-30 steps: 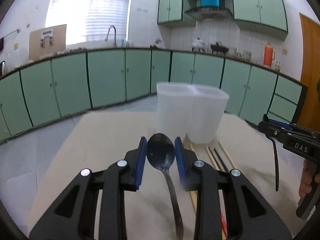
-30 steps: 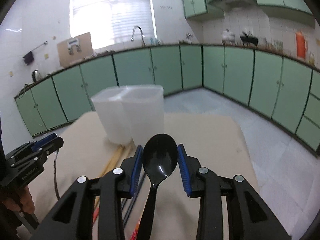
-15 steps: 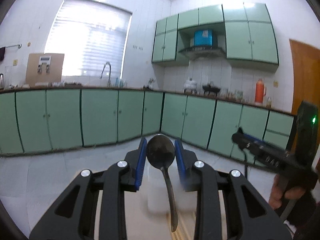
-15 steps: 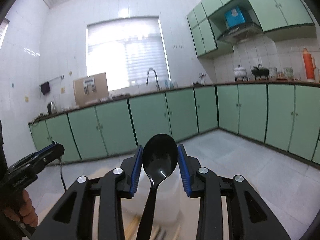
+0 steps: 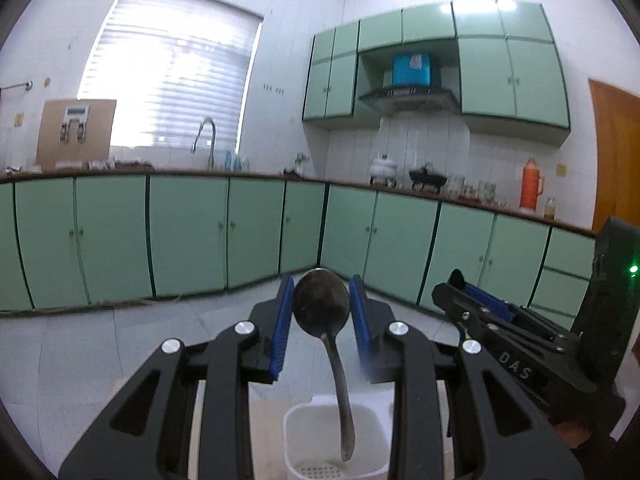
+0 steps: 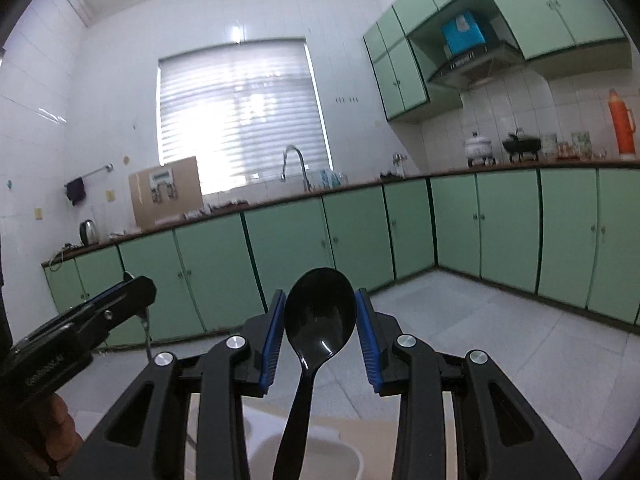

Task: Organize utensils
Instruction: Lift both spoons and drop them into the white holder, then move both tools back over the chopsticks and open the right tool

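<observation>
Above the white holder (image 5: 335, 444), the left gripper (image 5: 321, 312) has its blue pads closed onto the bowl of a metal spoon (image 5: 322, 308). The spoon hangs bowl up, and its handle drops down into the holder's open compartment, the tip low inside near the perforated floor. The right gripper (image 6: 320, 320) is held just beside it and grips a black spoon (image 6: 319, 316) the same way, pads pressed to either side of the bowl, handle pointing down toward the holder (image 6: 320, 448). From the right wrist view I see two openings of the holder under the handle, but I cannot tell whether the tip is inside one yet. Each gripper shows at the edge of the other's view, the two close together at about the same height. Behind them run green cabinets (image 5: 256, 236) under a counter with a tap (image 5: 206, 136), a bright blinded window (image 6: 240, 120) and an orange flask (image 5: 531, 184).
</observation>
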A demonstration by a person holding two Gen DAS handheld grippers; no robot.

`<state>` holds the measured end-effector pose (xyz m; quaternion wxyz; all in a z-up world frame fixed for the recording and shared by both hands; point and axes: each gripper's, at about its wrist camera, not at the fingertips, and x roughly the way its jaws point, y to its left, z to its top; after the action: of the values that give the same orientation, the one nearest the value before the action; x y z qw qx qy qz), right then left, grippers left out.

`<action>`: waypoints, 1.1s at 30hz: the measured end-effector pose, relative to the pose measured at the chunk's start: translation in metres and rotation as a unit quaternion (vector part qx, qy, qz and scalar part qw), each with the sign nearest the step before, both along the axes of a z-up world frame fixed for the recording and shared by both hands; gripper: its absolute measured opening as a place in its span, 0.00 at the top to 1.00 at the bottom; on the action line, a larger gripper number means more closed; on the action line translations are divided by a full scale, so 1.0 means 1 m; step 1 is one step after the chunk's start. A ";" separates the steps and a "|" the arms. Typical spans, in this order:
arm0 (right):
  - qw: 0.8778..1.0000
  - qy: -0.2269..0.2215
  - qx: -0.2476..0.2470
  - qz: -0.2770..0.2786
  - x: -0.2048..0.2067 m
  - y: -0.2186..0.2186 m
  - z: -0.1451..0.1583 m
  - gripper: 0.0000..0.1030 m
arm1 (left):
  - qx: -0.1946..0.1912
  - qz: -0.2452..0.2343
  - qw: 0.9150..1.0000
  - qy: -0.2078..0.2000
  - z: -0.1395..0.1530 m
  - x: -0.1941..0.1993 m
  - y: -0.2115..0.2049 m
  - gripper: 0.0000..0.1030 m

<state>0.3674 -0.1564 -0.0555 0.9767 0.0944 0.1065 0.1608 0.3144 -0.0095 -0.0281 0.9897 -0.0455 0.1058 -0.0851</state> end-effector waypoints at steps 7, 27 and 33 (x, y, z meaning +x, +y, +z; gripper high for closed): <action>1.000 0.026 0.003 0.018 -0.012 -0.005 -0.032 0.66 | 0.016 -0.004 0.999 0.036 -0.034 0.004 0.009 0.73; 0.995 0.103 -0.003 -0.005 -0.107 -0.026 -0.050 0.40 | 0.031 0.018 0.996 0.083 -0.055 -0.099 0.027 0.35; 0.987 0.153 -0.014 -0.035 -0.161 -0.034 -0.083 0.30 | 0.038 0.030 0.989 0.143 -0.087 -0.142 0.031 0.28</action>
<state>0.2069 -0.1900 -0.1385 0.9550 0.1076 0.2540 0.1086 0.1722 0.0212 -0.1153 0.9675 -0.0231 0.2480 -0.0435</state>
